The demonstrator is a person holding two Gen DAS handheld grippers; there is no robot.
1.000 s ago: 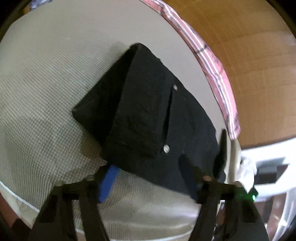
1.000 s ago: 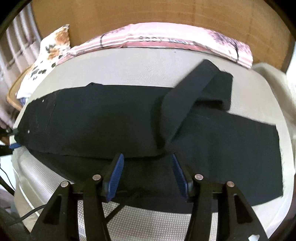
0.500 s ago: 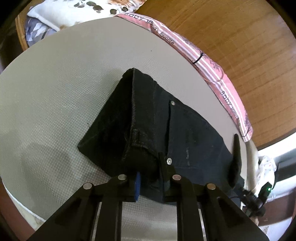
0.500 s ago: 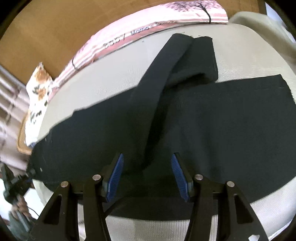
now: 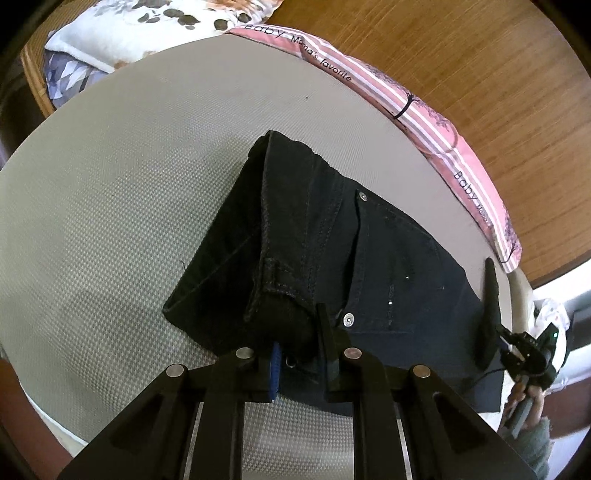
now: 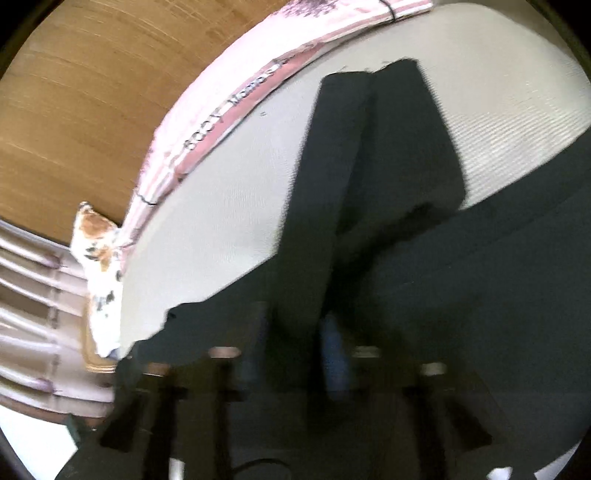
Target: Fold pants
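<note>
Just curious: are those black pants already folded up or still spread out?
Mostly spread: the pants lie long across the bed, with one leg flipped back.

A grey mesh-textured bed [image 5: 155, 192] carries the black pants [image 5: 369, 258] spread across it, with a pink striped pillow [image 5: 424, 110] lying beyond the pants along its far edge.

Broad bare stretches of the grey woven mattress [image 5: 122, 206] lie open left of the black denim pants [image 5: 332, 236] and beyond them. The pink striped cushion [image 5: 424, 114] lines the far edge against the brown wooden headboard [image 5: 480, 55], closing that side. A white floral pillow [image 5: 155, 29] blocks the far left corner.
</note>
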